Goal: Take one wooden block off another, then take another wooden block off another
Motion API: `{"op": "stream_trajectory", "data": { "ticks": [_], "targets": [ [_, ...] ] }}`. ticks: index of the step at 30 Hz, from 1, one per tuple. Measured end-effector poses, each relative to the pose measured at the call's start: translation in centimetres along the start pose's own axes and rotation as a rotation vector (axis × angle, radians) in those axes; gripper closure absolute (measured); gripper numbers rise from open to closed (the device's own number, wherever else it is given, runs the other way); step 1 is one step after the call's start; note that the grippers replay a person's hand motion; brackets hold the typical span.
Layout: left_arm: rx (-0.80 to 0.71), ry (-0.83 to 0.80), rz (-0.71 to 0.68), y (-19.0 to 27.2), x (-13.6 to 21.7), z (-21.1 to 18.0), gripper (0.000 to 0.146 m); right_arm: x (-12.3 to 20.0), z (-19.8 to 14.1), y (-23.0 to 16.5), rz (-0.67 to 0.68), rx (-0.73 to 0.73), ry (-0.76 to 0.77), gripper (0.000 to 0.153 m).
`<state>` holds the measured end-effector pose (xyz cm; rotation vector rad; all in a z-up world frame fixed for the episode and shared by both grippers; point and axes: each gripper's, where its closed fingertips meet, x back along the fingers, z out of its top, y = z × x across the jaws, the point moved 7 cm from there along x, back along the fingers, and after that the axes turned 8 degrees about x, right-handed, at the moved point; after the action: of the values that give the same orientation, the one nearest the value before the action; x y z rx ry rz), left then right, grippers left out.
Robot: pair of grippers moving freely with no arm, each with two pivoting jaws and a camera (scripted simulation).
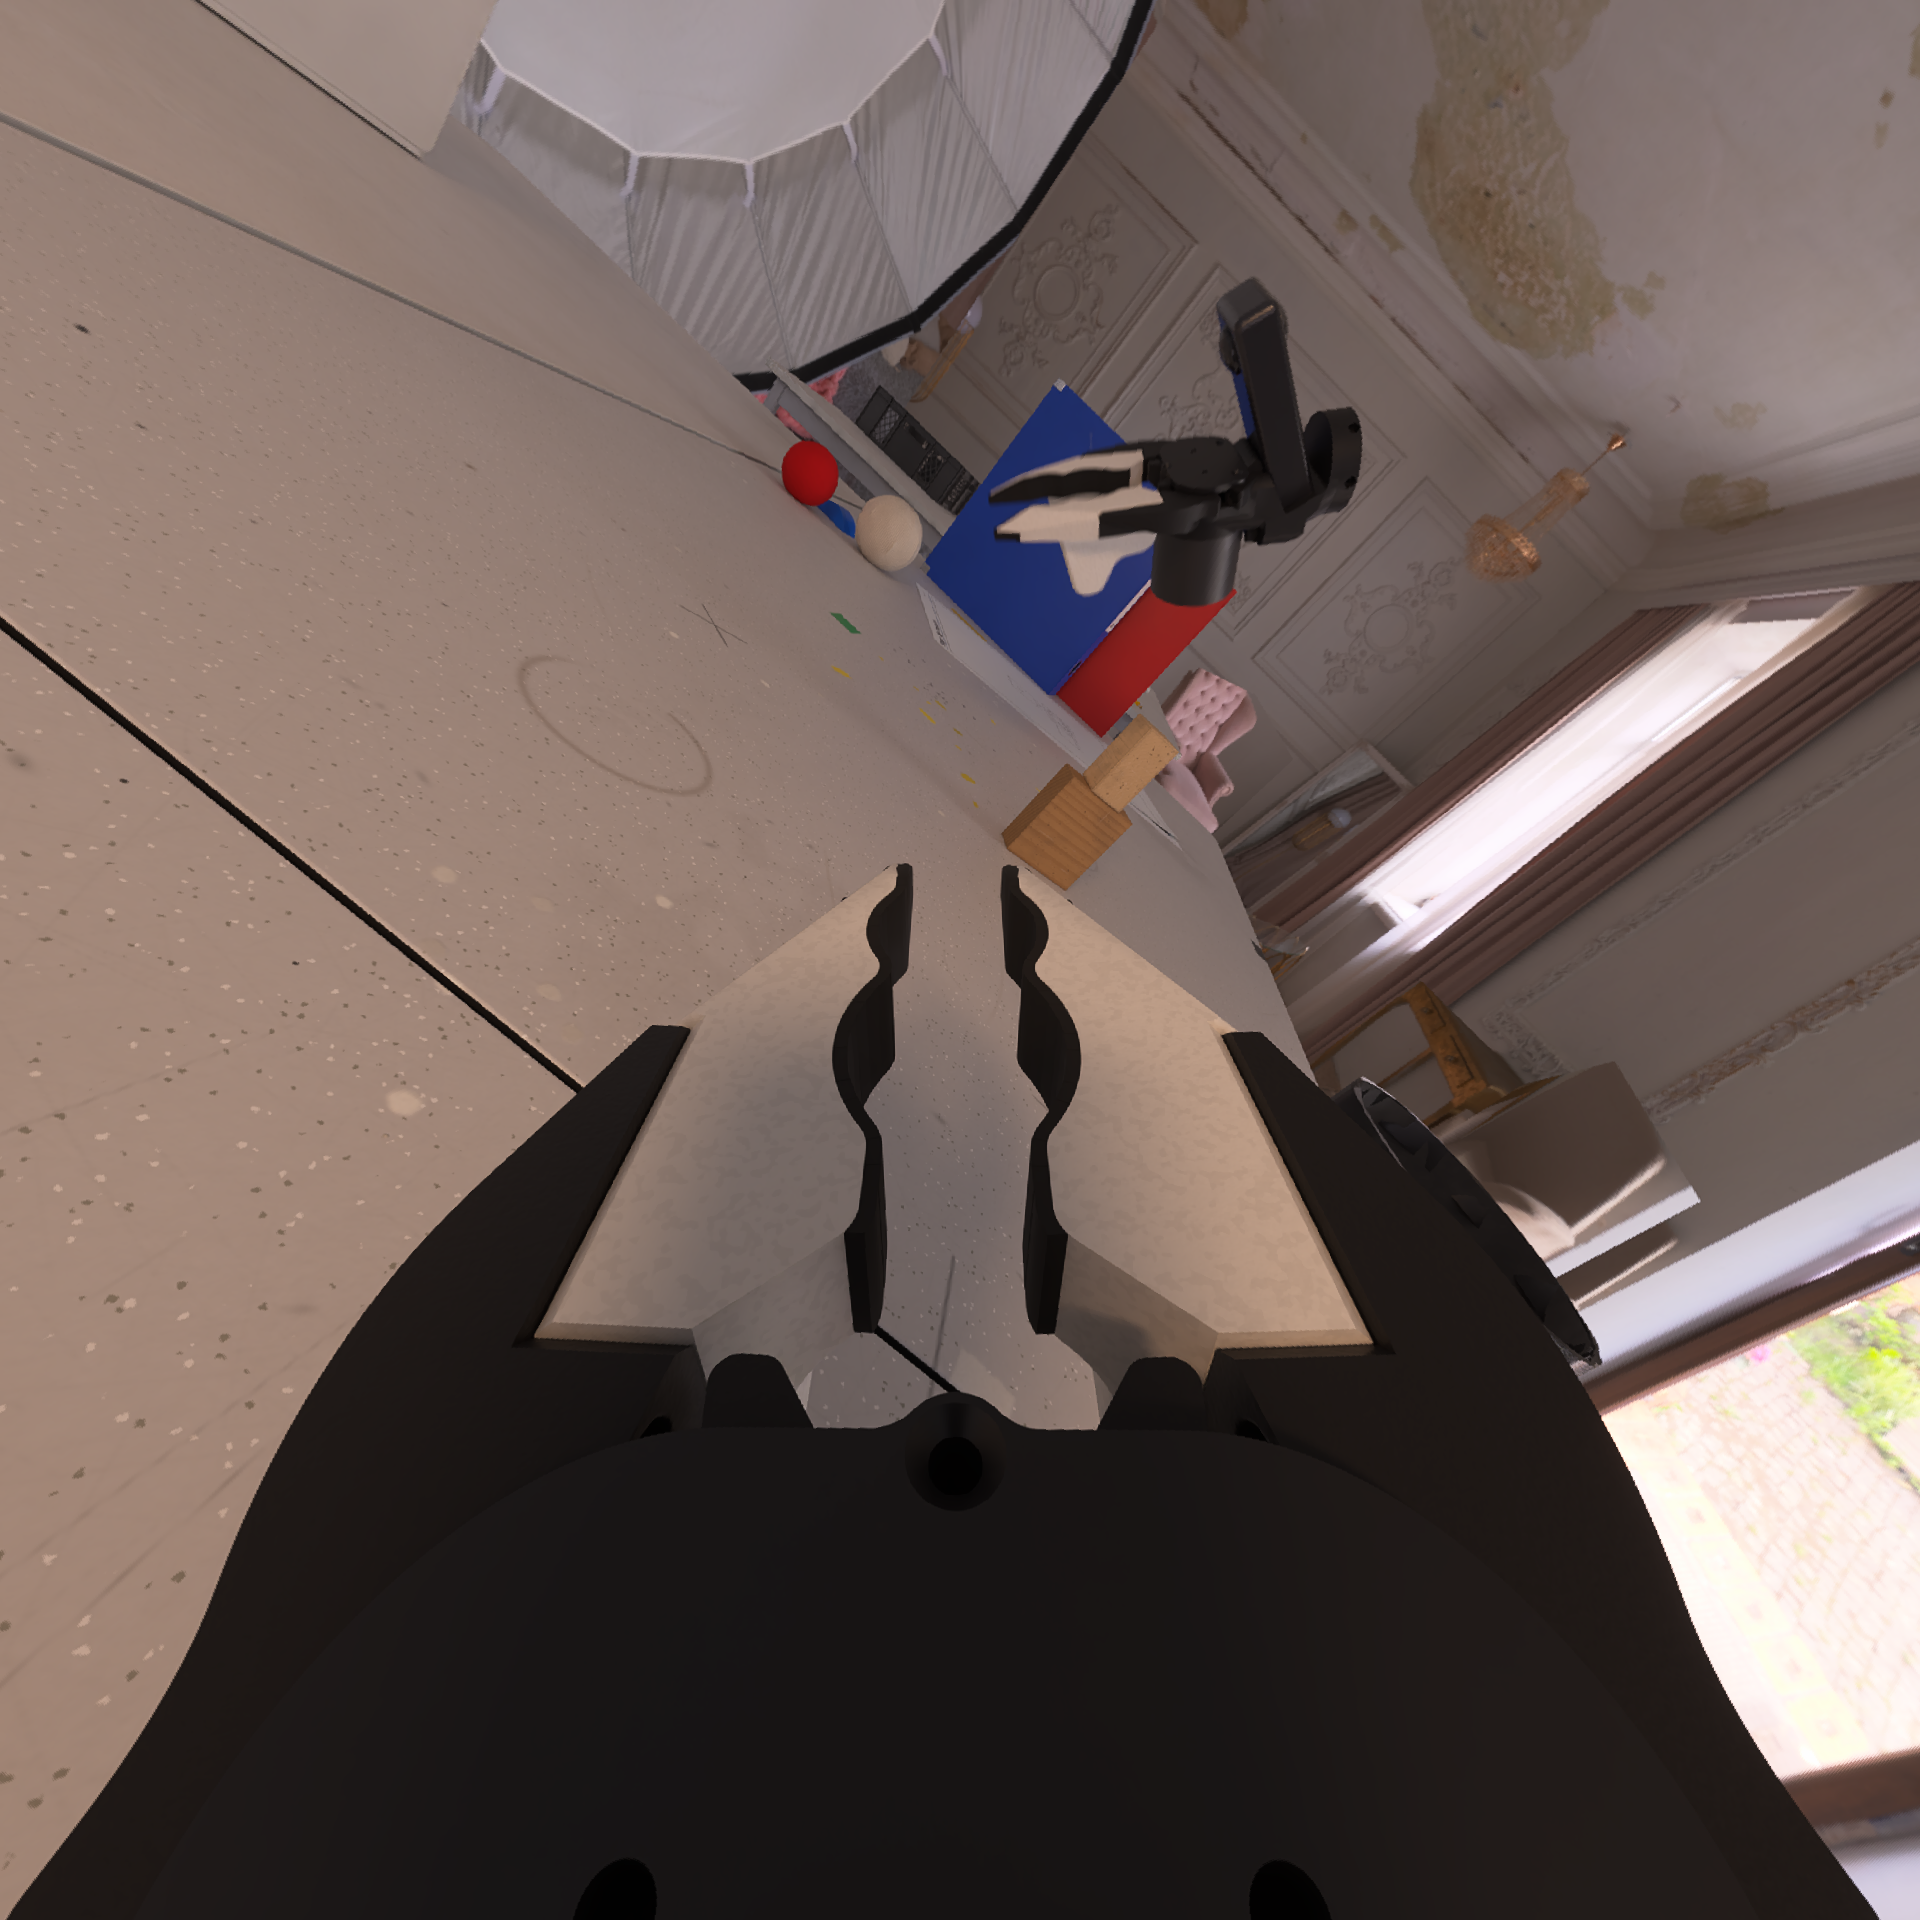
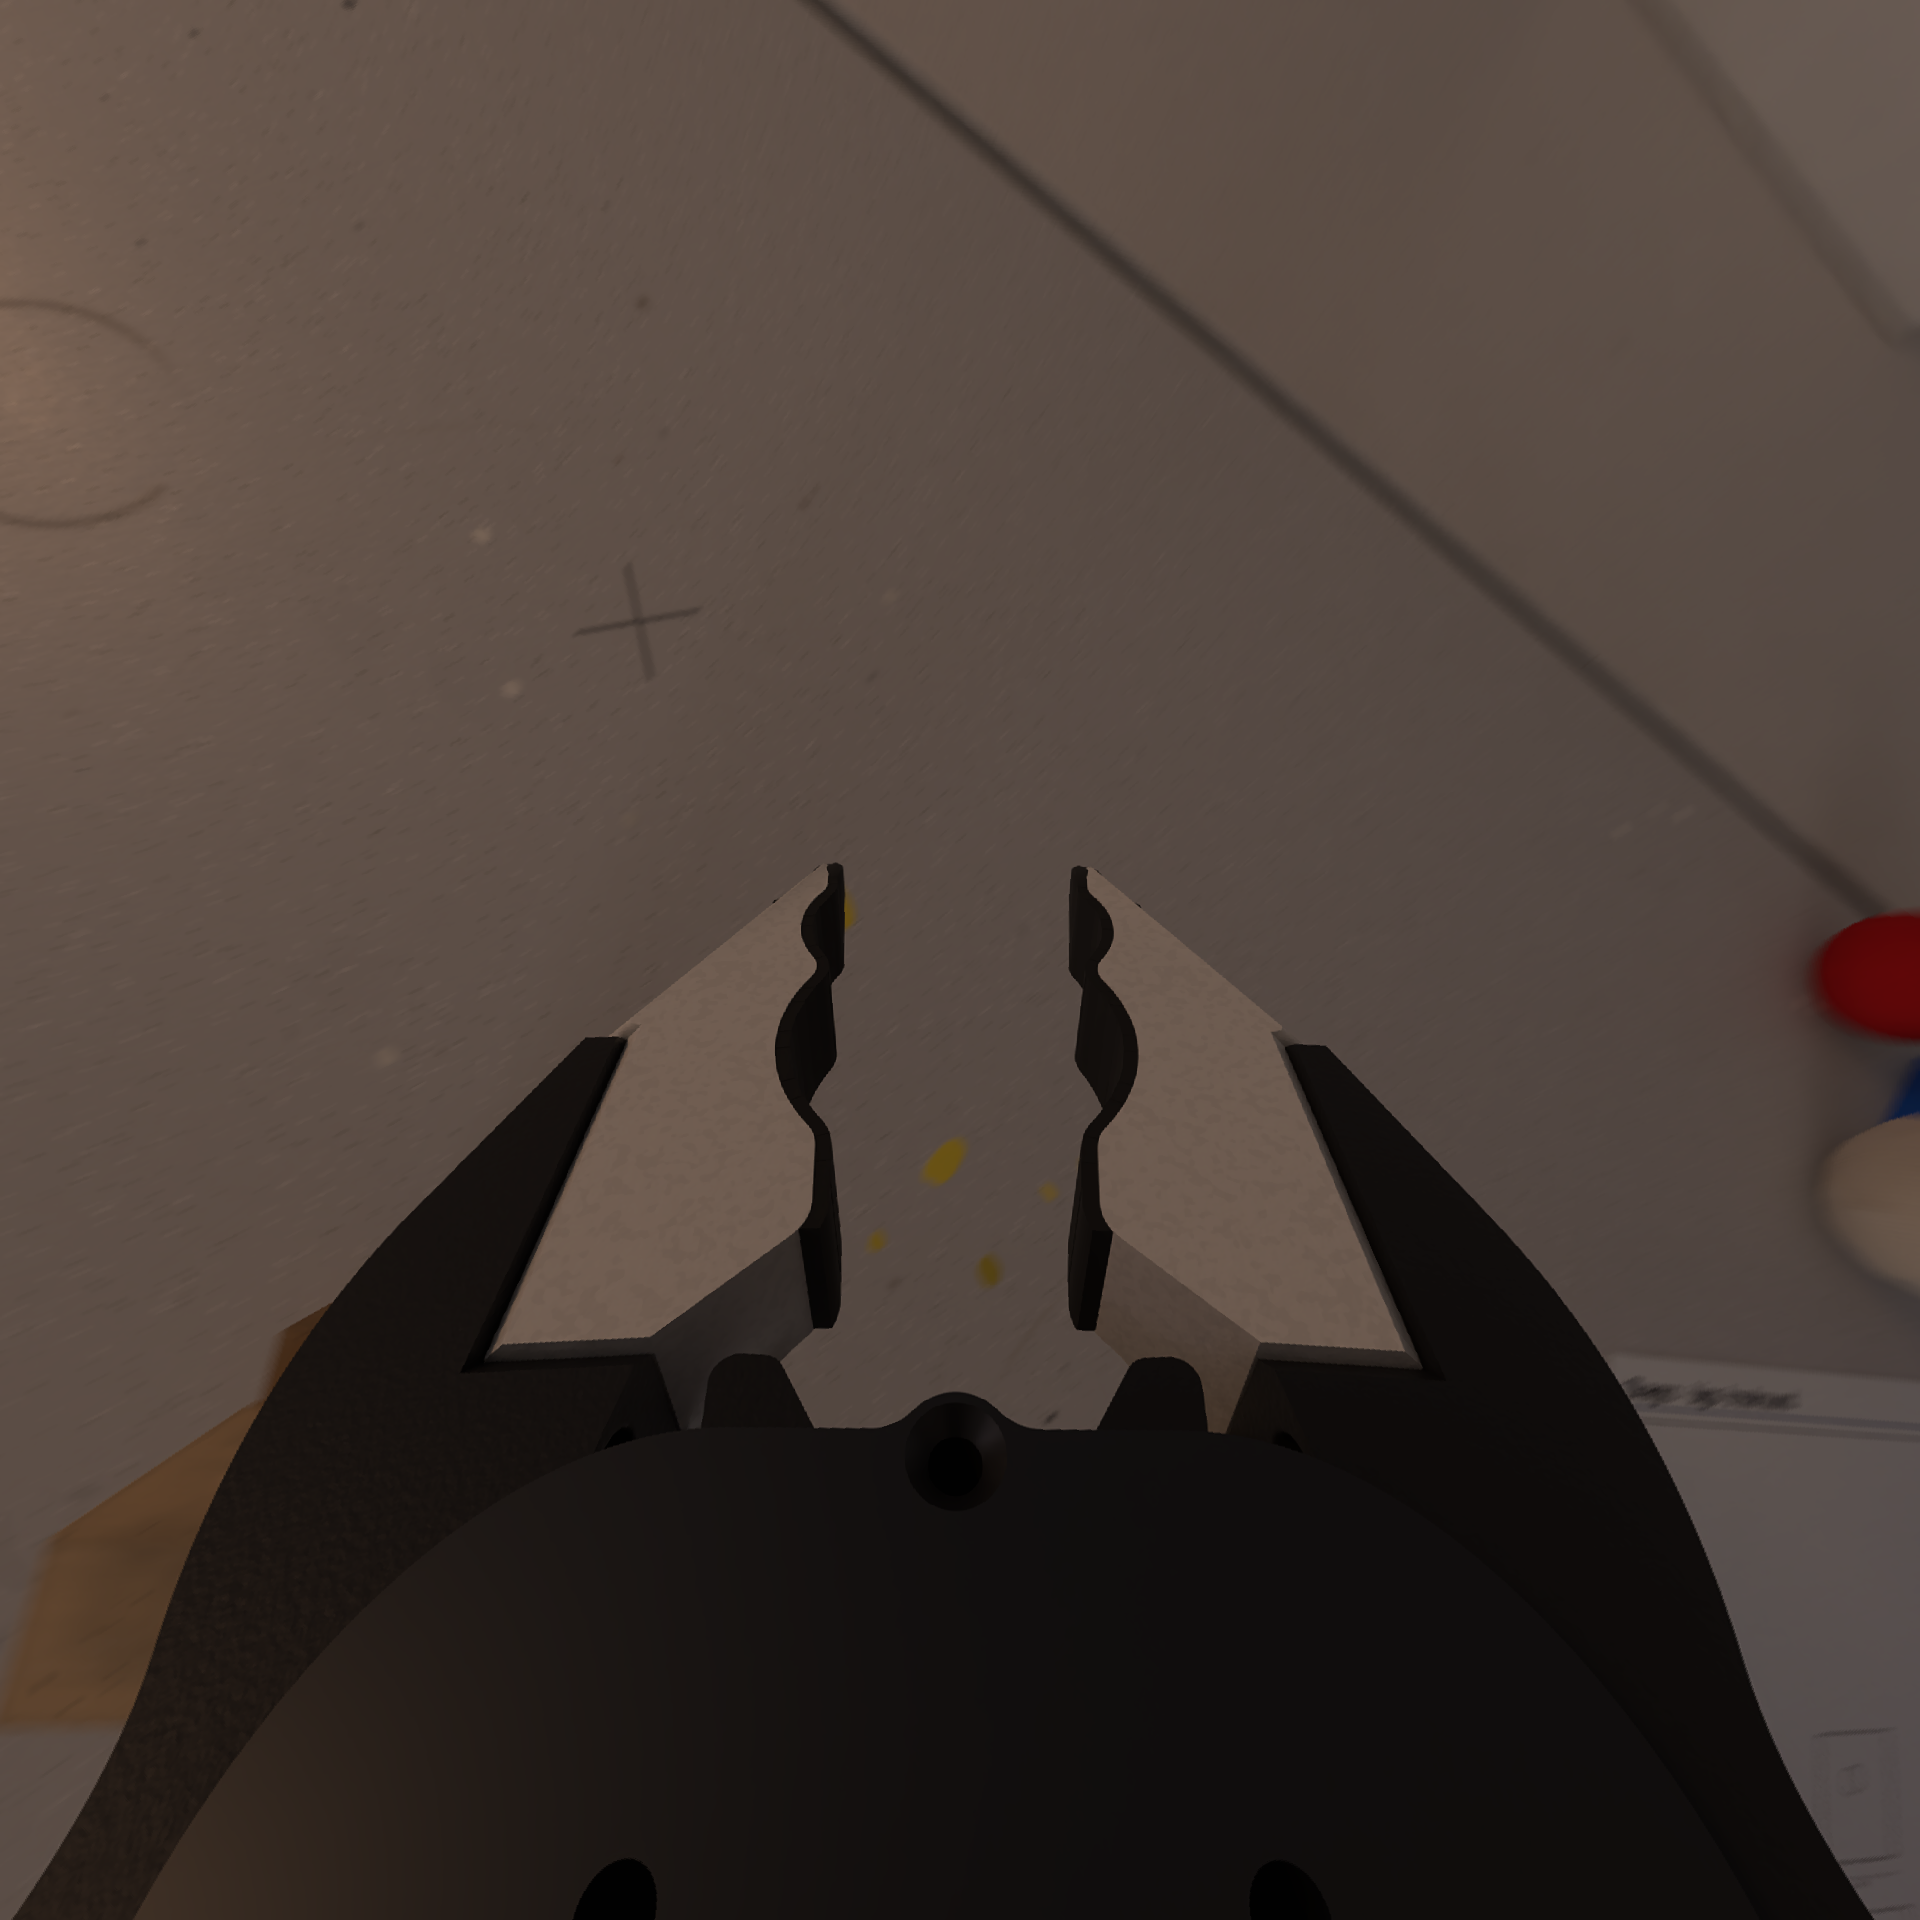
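Note:
In the left wrist view a small pale wooden block (image 1: 1132,764) rests on a larger, darker wooden block (image 1: 1065,826) near the table's far edge. My left gripper (image 1: 956,873) is a little short of them, empty, with its jaws a narrow gap apart. My right gripper (image 1: 995,514) hovers farther off in front of the blue box, open and empty. In the right wrist view my right gripper (image 2: 956,873) is open over the bare table, and part of a wooden block (image 2: 156,1538) shows at lower left behind its body.
A red ball (image 1: 808,473) and a cream ball (image 1: 888,532) lie near a blue box (image 1: 1023,561) and a red box (image 1: 1132,655). The balls also show at the right wrist view's right edge, red (image 2: 1870,971) and cream (image 2: 1870,1205). The table edge (image 1: 1195,862) runs just beyond the blocks.

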<state>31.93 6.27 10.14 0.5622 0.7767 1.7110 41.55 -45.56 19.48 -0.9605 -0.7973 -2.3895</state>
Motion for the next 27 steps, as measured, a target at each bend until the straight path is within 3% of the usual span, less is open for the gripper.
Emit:
{"op": "stream_trajectory", "data": {
  "ticks": [3,6,11,13,20,25,27],
  "targets": [
    [-0.002,-0.01,0.004,0.0,-0.1,-0.1,0.129,-0.7,1.4,2.0,-0.084,0.066,0.074,0.109],
    [-0.001,-0.008,0.004,0.0,0.0,-0.1,0.129,-2.7,2.4,3.7,-0.133,0.022,0.099,0.113],
    [0.005,-0.009,0.012,-0.1,0.2,0.0,0.129,-6.9,0.8,4.1,-0.096,-0.073,-0.094,0.125],
    [0.007,-0.009,0.013,-0.2,0.2,0.0,0.129,-6.9,0.3,3.9,-0.108,-0.068,-0.076,0.126],
    [0.013,-0.004,0.012,-0.2,0.3,0.0,0.129,0.1,-0.6,1.6,-0.092,-0.188,0.059,0.114],
    [0.01,-0.011,0.014,-0.3,0.2,0.0,0.129,6.0,-3.6,-6.6,0.178,-0.293,0.17,0.092],
    [0.009,-0.017,0.011,-0.3,0.2,-0.1,0.129,7.3,-5.4,-10.1,0.205,-0.291,0.178,0.088]
  ]
}}
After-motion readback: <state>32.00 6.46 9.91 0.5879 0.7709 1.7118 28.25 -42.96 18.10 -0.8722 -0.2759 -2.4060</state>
